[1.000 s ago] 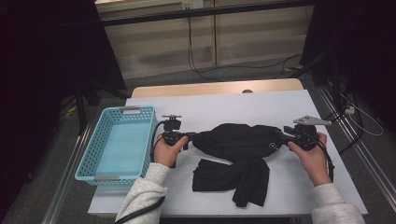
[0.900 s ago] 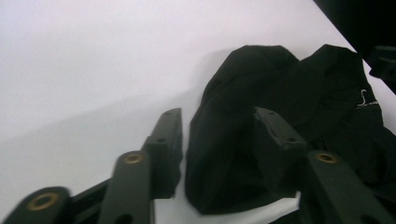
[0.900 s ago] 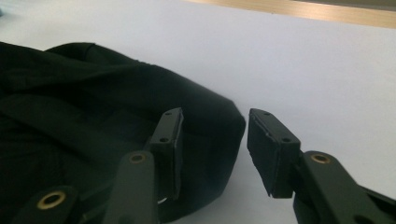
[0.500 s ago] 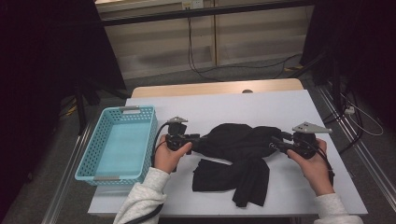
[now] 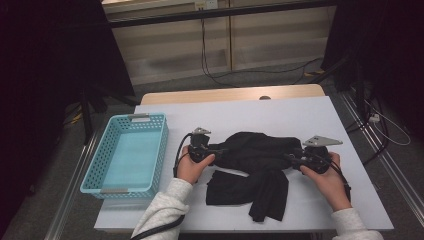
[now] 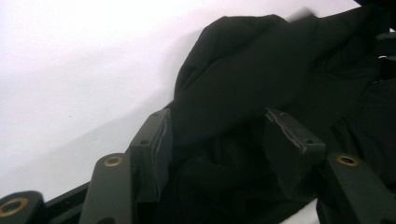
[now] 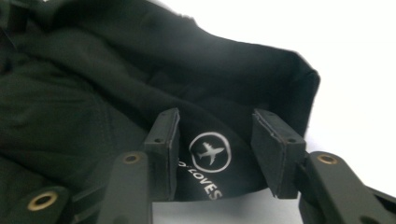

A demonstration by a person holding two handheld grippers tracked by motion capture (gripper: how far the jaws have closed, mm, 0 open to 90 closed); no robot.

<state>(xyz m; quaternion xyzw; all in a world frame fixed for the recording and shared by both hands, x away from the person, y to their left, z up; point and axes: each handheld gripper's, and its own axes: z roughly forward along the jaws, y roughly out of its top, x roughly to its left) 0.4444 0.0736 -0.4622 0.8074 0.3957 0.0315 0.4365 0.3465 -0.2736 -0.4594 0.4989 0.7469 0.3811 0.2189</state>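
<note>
A black garment (image 5: pixel 260 150) lies bunched across the middle of the white table (image 5: pixel 300 115), a folded part (image 5: pixel 250 187) trailing toward the near edge. My left gripper (image 5: pixel 216 150) is at its left end. In the left gripper view the jaws (image 6: pixel 217 135) have just been opening, with loose black cloth (image 6: pixel 243 79) between the pads. My right gripper (image 5: pixel 292 159) is at the right end. Its jaws (image 7: pixel 217 140) have also just been opening and stand apart over cloth printed with a white aeroplane logo (image 7: pixel 210 154), gaps showing beside both pads.
A light blue mesh basket (image 5: pixel 162 150) stands on the table's left side, close to my left hand. Bare white table lies behind the garment and to its right. A wooden strip (image 5: pixel 230 95) runs along the far edge; cables lie on the floor beyond.
Both hands have moved inward and down toward the table, so the garment is more bunched between them. Both pairs of jaws stand wider.
</note>
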